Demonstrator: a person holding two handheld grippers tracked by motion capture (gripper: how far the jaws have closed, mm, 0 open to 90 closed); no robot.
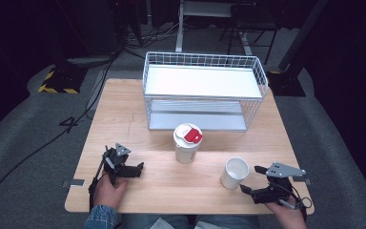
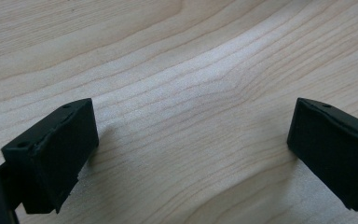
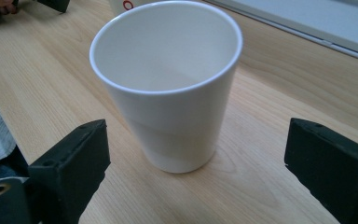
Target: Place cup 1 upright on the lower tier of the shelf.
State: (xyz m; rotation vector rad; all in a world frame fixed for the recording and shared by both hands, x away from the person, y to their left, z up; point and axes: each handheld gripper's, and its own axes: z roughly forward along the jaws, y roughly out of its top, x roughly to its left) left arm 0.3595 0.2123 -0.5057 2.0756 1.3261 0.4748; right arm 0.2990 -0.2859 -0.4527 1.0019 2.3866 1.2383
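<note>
Lining up right gripper point(image 1: 253, 179), jaws wide, on cup point(image 1: 234, 172) at its 9 o'clock, likely to grab; left gripper point(image 1: 134, 170) wide, idle.

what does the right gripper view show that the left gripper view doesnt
Right gripper view: an open white cup standing upright on the table, ahead of the wide-open jaws of the right gripper and untouched, with the base of a second cup and the edge of the white wire shelf behind it.
Left gripper view: the left gripper, jaws wide apart with bare wood between them.
Both: the light wooden table and a pair of open black jaws holding nothing.
</note>
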